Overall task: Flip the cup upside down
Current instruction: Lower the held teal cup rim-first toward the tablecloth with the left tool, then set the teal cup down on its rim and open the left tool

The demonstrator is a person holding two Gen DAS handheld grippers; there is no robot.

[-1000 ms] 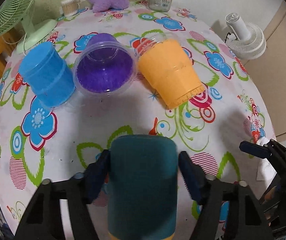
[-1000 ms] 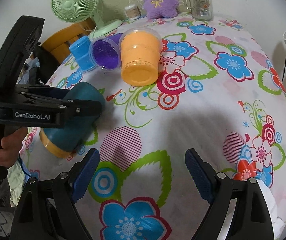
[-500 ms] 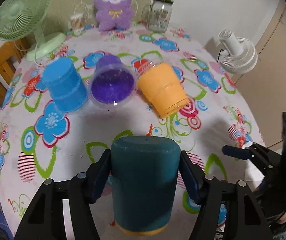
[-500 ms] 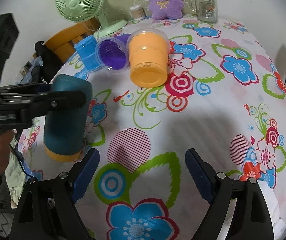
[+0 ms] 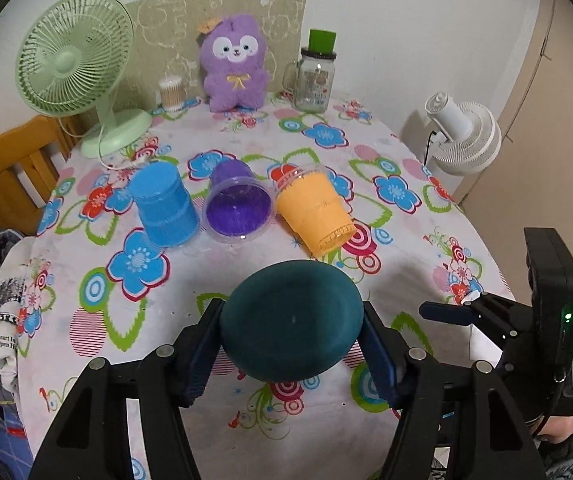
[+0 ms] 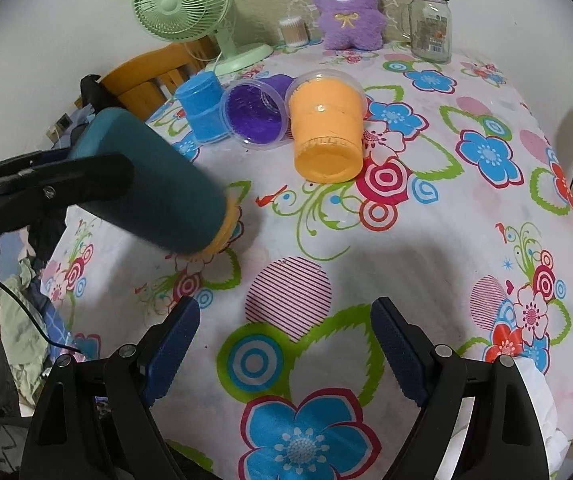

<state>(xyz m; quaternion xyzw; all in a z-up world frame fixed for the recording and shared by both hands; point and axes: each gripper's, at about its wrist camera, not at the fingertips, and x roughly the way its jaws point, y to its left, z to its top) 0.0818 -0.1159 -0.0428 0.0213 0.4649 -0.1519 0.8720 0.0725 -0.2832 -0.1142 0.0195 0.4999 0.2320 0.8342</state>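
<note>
My left gripper [image 5: 290, 350] is shut on a dark teal cup [image 5: 291, 322] with a yellow rim. In the left wrist view I see its closed base facing me. In the right wrist view the teal cup [image 6: 154, 184] is tilted, its yellow rim pointing down to the right, close above the floral tablecloth [image 6: 426, 240]. The left gripper's finger [image 6: 66, 178] crosses the cup. My right gripper [image 6: 286, 344] is open and empty, low over the table's near edge; it shows at the right of the left wrist view [image 5: 446, 314].
A blue cup [image 5: 164, 204] stands upside down; a purple cup [image 5: 238, 208] and an orange cup [image 5: 314, 210] lie on their sides mid-table. At the back stand a green fan [image 5: 74, 60], a purple plush [image 5: 236, 68], a glass jar [image 5: 314, 80] and cotton swabs [image 5: 171, 94]. A wooden chair [image 5: 10, 164] is left, a white fan [image 5: 464, 136] right.
The left gripper has lifted the teal cup off the table and turned it, from lying on its side to tilted with the rim downward. The right gripper has stayed open in place.
</note>
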